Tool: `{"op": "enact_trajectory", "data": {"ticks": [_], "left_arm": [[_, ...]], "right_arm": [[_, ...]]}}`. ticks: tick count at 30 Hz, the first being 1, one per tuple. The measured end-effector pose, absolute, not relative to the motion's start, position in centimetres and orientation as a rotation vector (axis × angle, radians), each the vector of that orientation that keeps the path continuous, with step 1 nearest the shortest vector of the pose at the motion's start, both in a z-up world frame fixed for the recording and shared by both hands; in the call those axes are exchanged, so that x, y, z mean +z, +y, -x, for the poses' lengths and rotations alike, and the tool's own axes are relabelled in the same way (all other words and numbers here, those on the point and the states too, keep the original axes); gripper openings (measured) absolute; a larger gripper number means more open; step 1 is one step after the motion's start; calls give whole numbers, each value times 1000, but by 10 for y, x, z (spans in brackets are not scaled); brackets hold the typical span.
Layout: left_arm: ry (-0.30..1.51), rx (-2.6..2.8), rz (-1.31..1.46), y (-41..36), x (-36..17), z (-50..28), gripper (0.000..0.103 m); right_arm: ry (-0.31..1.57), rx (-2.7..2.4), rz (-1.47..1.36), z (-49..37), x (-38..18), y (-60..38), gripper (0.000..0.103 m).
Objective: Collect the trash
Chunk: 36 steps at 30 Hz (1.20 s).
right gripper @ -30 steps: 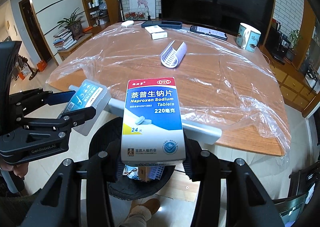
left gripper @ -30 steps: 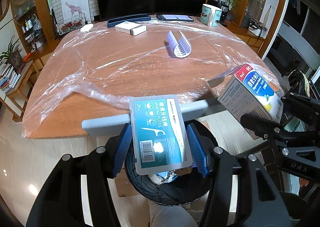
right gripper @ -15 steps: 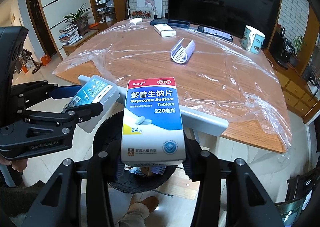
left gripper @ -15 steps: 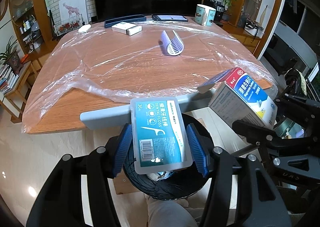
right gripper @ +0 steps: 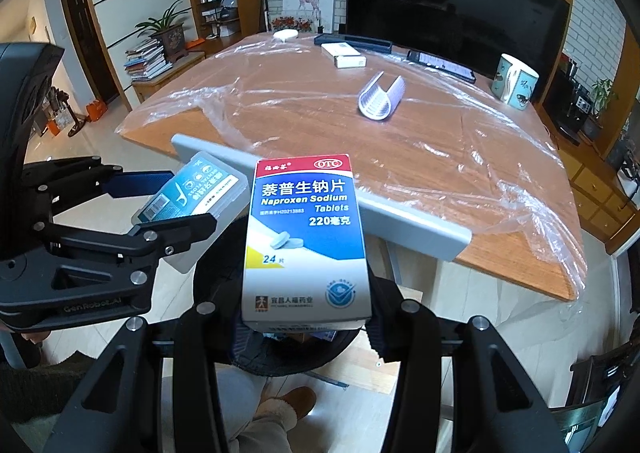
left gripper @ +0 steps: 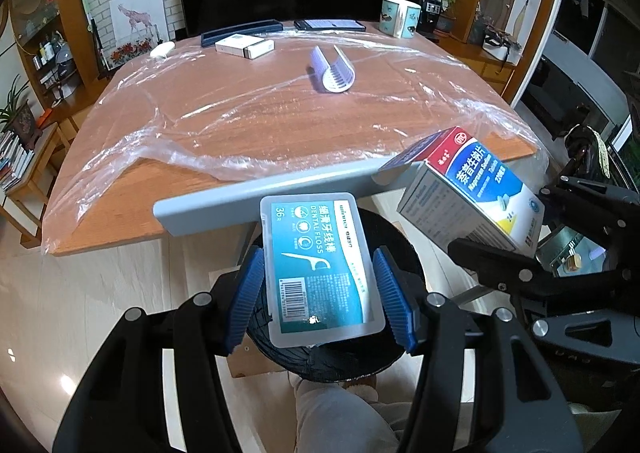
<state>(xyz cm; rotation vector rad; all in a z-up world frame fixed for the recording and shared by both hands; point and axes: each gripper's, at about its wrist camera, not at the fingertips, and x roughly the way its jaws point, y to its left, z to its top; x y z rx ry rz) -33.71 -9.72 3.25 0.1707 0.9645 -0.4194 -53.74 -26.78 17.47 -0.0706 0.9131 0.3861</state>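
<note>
A clear dental floss box [left gripper: 320, 269] with a teal label is clamped between the blue pads of my left gripper [left gripper: 318, 281], which is shut on it. It hangs over the black round bin [left gripper: 394, 241] on the floor by the table's near edge. My right gripper [right gripper: 306, 317] is shut on a blue, white and red tablet box [right gripper: 306, 241], held upright over the same bin [right gripper: 216, 261]. Each wrist view shows the other gripper: the tablet box [left gripper: 472, 189] at right, the floss box [right gripper: 192, 189] at left. Some rubbish lies in the bin.
The wooden table [left gripper: 120, 221] is covered in crinkled plastic film, with a grey bar [left gripper: 240, 197] along its near edge. On it lie a white ribbed clip [left gripper: 334, 71], a white carton [left gripper: 244, 46], a phone [left gripper: 330, 24] and a mug [left gripper: 400, 17]. A person's leg and slipper [right gripper: 288, 401] are beside the bin.
The right gripper has carried the tablet box a little toward the left gripper above the bin. Both grips are unchanged, and the left gripper has hardly moved.
</note>
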Motion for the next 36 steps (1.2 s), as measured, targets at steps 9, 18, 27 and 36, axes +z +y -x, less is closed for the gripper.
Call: {"op": "enact_trajectory", "data": {"ticks": [9, 18, 27, 36], "left_arm": [[1004, -406, -184, -97, 14, 339, 57], [1051, -386, -203, -96, -9, 336, 57], [1088, -363, -224, -97, -30, 327, 57], [1117, -351, -245, -97, -46, 319, 57]], "right_arm": [[991, 420, 49, 541, 150, -267, 46], [1078, 427, 12, 534, 121, -273, 46], [1139, 428, 18, 520, 97, -267, 46], [1180, 434, 22, 505, 81, -258, 46]]}}
